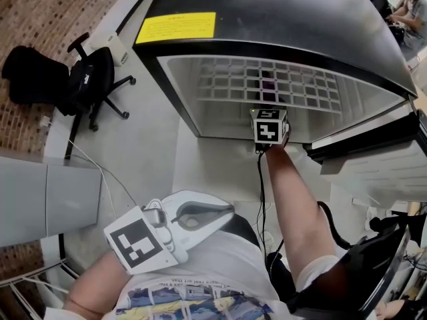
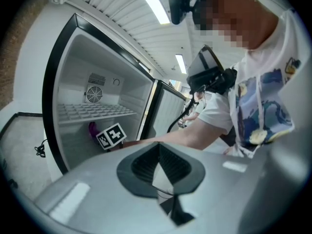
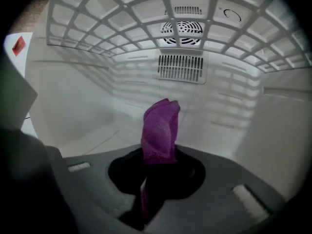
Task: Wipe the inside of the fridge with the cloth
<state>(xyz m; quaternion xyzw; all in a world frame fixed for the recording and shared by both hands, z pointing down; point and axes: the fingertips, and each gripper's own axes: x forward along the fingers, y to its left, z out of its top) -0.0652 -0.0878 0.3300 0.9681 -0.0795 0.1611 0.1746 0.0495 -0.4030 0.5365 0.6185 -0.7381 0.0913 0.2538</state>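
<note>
R tongs (image 3: 159,165) are clamped on the purple cloth (image 3: 160,128). The cloth is bunched and sticks up out of the jaws toward 12 o'clock, w/ a thin strip also hanging down btw them. R tongs are inside the fridge (image 1: 280,19), under the white wire shelf (image 3: 185,9), aimed at the back wall. The vent grille (image 3: 181,67) sits at 12 o'clock from the cloth, w/ a round fan grille (image 3: 181,30) just above it. We can't tell if the cloth touches any wall or the compartment bottom.

In head view the cloth shows as a purple patch through the shelf bars, at 12 o'clock from the R tongs' marker cube (image 1: 269,129). The person's bare forearm (image 1: 293,199) runs from 5 o'clock up to that cube.

L tongs (image 2: 159,155) are outside the fridge, low at 7 o'clock in head view, close to the person's torso. Their jaws are together w/ nothing btw them. They face the open fridge, so left gripper view shows the cube and cloth below the shelf at approx 9 o'clock.

The fridge door (image 1: 373,162) is open, at 3 o'clock in head view. A yellow label (image 1: 175,27) is on the fridge top at 11 o'clock. A black office chair (image 1: 87,79) stands on the floor (image 1: 140,145) at 9 o'clock, well apart from the fridge.
</note>
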